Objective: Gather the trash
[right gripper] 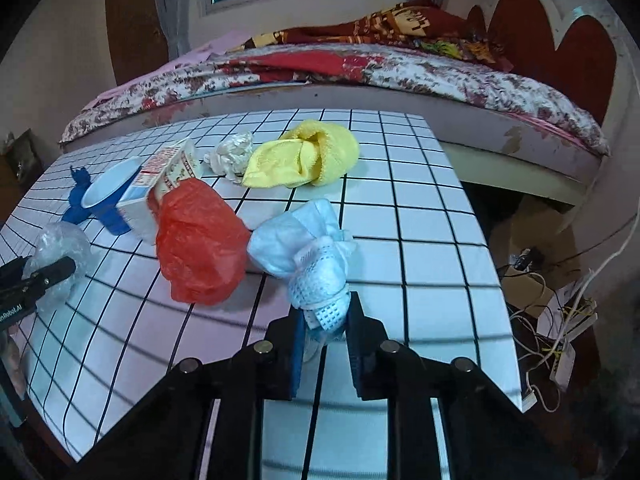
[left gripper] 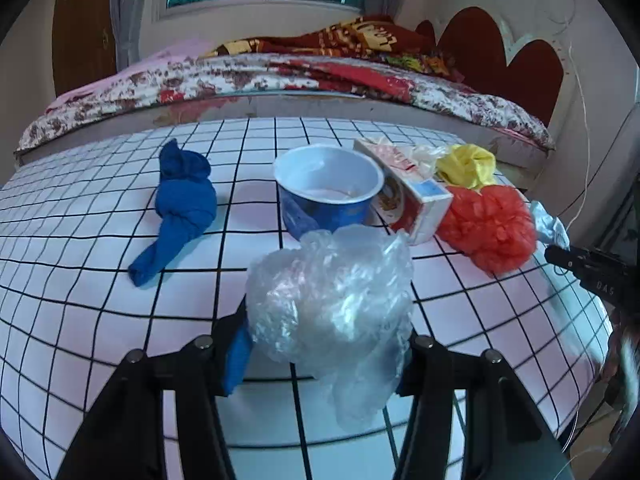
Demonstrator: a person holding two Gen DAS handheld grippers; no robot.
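- Nearest us: left gripper pinched on a clear plastic bag, wad filling the gap btwn its jaws, just above the checked table.
- Right gripper clamped on a pale blue mesh wad, long axis running straight away from the jaws.
- Red bag lay just left of that wad, nearer the right gripper than the left, we judged.
- Farther back: carton, blue cup, blue cloth, yellow cloth.

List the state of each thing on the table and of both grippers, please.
left gripper: shut on clear plastic bag
right gripper: shut on white mesh cloth
blue cup: upright, open
carton: lying on its side
red bag: crumpled
blue cloth: knotted
yellow cloth: bunched
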